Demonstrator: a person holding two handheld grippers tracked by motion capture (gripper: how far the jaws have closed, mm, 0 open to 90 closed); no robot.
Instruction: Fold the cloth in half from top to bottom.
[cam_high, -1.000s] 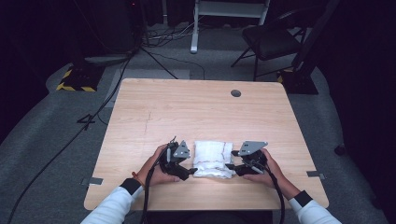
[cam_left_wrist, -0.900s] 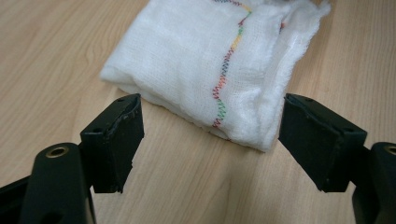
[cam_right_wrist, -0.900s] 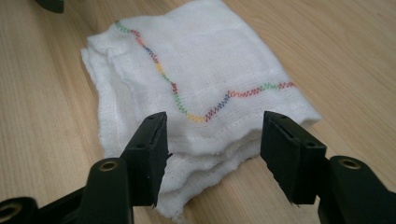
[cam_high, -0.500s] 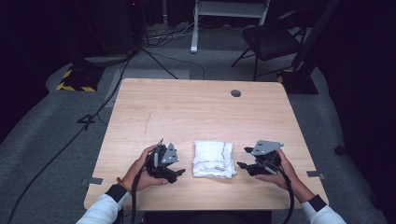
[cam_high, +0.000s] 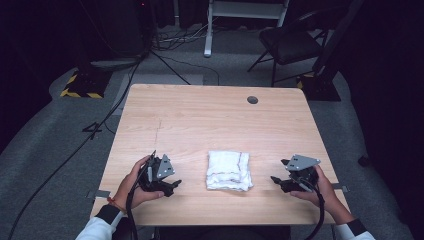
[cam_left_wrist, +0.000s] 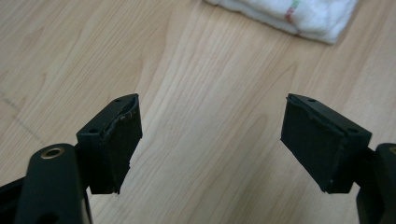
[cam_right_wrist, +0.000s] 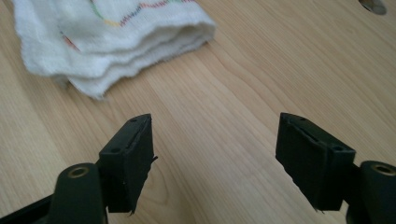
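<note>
A folded white cloth (cam_high: 229, 170) with a thin coloured stitched line lies on the wooden table (cam_high: 215, 120) near its front edge. Left of it, a hand holds my left gripper (cam_high: 173, 186) open, with bare wood between its pads. In the left gripper view (cam_left_wrist: 210, 140) the cloth (cam_left_wrist: 299, 14) lies at the top edge, well beyond the jaws. My right gripper (cam_high: 278, 180) stands to the right of the cloth, its jaws having just been opening, nothing between them. In the right gripper view (cam_right_wrist: 215, 144) the cloth (cam_right_wrist: 102, 37) shows its layered folds at upper left.
A round grommet hole (cam_high: 252, 100) sits near the table's far right edge. Behind the table are a dark chair (cam_high: 290, 45), a white stand (cam_high: 207, 30), and cables (cam_high: 100, 125) trailing across the grey floor on the left.
Both grippers have drawn away from the cloth, the left one leftward and the right one rightward. The cloth stays folded in place between them.
</note>
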